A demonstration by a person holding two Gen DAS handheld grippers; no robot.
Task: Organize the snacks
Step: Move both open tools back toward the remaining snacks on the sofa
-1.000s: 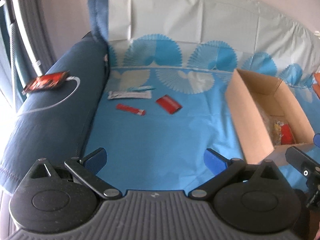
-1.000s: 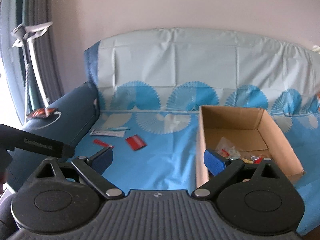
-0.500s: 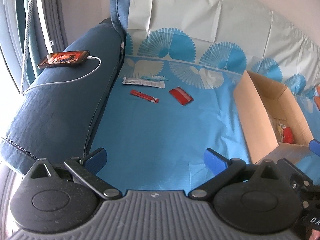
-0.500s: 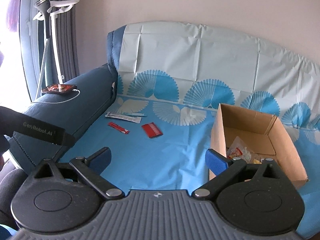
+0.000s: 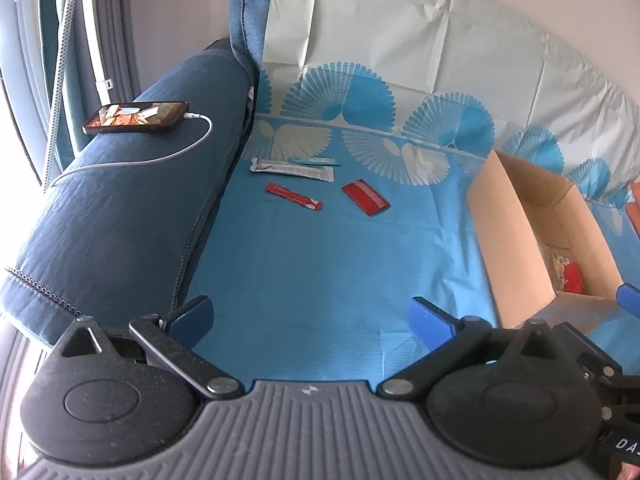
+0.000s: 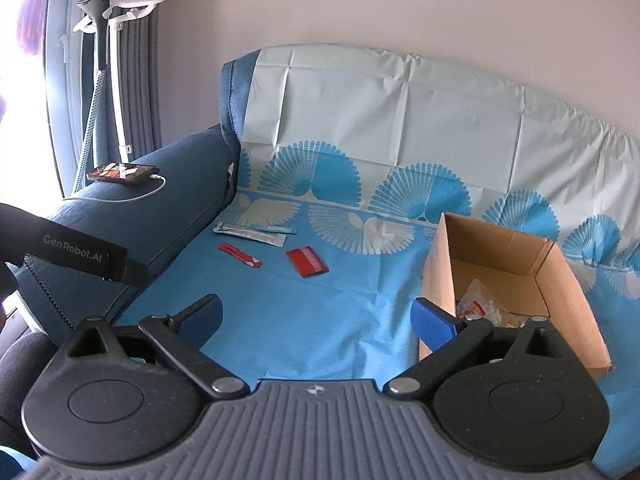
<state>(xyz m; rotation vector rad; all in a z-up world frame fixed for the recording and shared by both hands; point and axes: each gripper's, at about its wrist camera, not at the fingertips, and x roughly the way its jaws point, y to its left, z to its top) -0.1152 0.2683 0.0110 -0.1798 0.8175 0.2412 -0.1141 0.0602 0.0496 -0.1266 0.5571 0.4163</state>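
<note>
Both the left gripper (image 5: 310, 320) and right gripper (image 6: 316, 320) hover spread apart and empty over the sofa's (image 5: 320, 264) front edge, 4 snack packets (image 5: 294, 196) near its back-left corner, the box (image 6: 436, 280) rightward.

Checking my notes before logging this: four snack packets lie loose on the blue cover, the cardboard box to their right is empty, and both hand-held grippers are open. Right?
Not quite: the box is not empty. The right wrist view shows wrapped snacks already inside. The four loose packets and both open hand-held grippers, left and right, are as you noted.
</note>
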